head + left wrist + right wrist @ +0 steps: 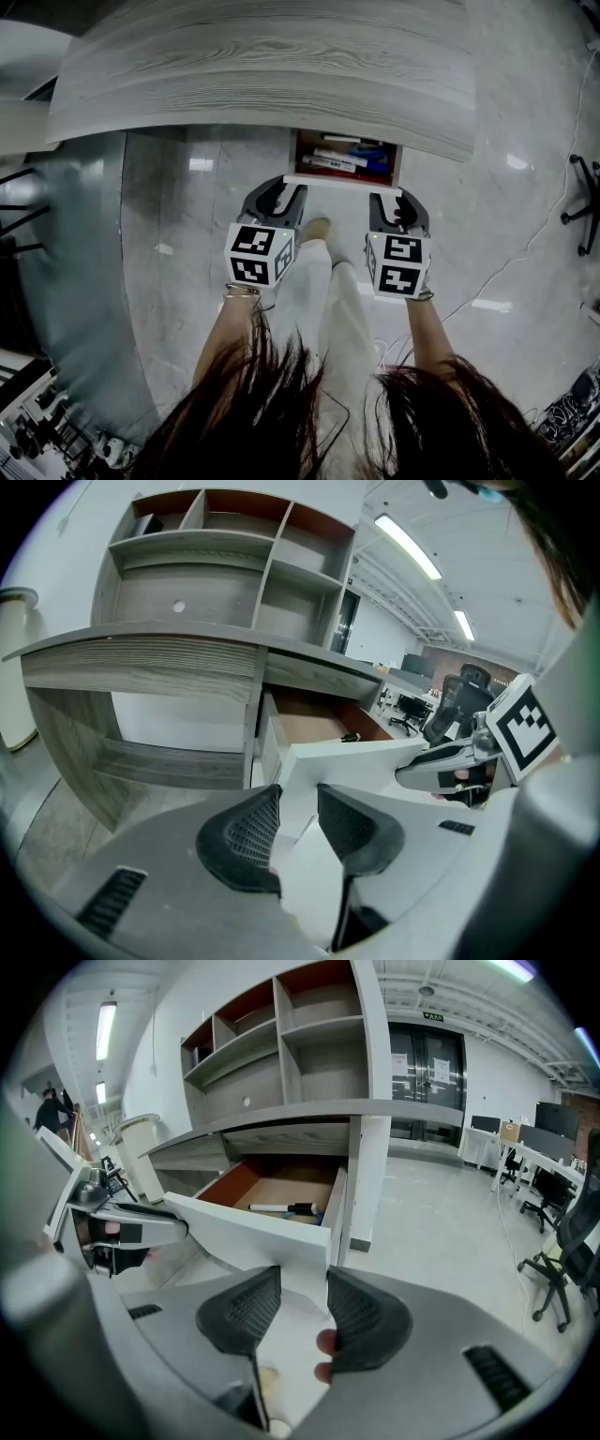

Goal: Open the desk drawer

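Left gripper [281,184] and right gripper [396,195] each pinch one end of the drawer front [342,180].
Drawer [281,1192] stands out past the desk [262,75] front edge (pens [328,159] showing inside): looks open, little left.

Head view: grey wood-grain worktop [262,66] covers the back of the white-fronted desk drawer [342,180]; small stick-shaped items [339,157] inside too small to name. Left gripper view: drawer front blocks most of the brown inside. Person's torso hidden under long dark hair [281,412]. Unidentifiable pinkish blob [324,1342] by right claw [303,1279].
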### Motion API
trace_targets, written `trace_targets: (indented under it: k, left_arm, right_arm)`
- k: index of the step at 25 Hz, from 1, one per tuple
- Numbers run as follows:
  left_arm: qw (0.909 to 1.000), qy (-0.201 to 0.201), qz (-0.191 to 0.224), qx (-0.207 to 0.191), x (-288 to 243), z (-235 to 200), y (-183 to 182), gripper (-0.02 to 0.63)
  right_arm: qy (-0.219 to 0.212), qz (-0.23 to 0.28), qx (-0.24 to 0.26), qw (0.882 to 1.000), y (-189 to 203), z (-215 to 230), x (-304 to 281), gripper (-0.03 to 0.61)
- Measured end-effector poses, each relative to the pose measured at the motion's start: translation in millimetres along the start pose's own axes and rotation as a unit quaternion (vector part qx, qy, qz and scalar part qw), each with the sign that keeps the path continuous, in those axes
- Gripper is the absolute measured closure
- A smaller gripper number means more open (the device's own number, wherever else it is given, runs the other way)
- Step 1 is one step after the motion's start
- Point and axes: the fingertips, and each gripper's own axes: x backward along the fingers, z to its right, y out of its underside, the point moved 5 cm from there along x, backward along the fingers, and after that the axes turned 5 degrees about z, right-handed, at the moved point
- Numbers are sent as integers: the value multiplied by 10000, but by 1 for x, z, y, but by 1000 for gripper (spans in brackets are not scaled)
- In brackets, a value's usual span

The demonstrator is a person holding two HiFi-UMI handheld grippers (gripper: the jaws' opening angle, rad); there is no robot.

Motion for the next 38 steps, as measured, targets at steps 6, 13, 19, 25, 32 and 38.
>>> trace_targets:
  k: [6, 13, 19, 25, 32, 38]
  left_arm:
    - [10000, -16, -13, 13, 0, 0, 4, 489]
    - [10000, -14, -72, 23, 2, 0, 9, 489]
    - [9999, 13, -164, 11, 3, 0, 16, 489]
    - [9996, 54, -260, 3, -1, -1, 21, 489]
    - [9994, 86, -321, -27, -3, -1, 28, 489]
    - [9992, 120, -370, -39, -6, -2, 30, 489]
  right_arm:
    - [7, -29, 30, 10000, 4, 0, -1, 417]
    - [-4, -95, 15, 10000, 8, -2, 0, 417]
    - [-3, -185, 25, 9998, 14, -4, -1, 417]
    - [21, -298, 38, 9995, 18, -3, -4, 417]
    - [37, -371, 49, 9993, 24, -3, -7, 417]
    - [55, -426, 72, 9991, 26, -1, -10, 417]
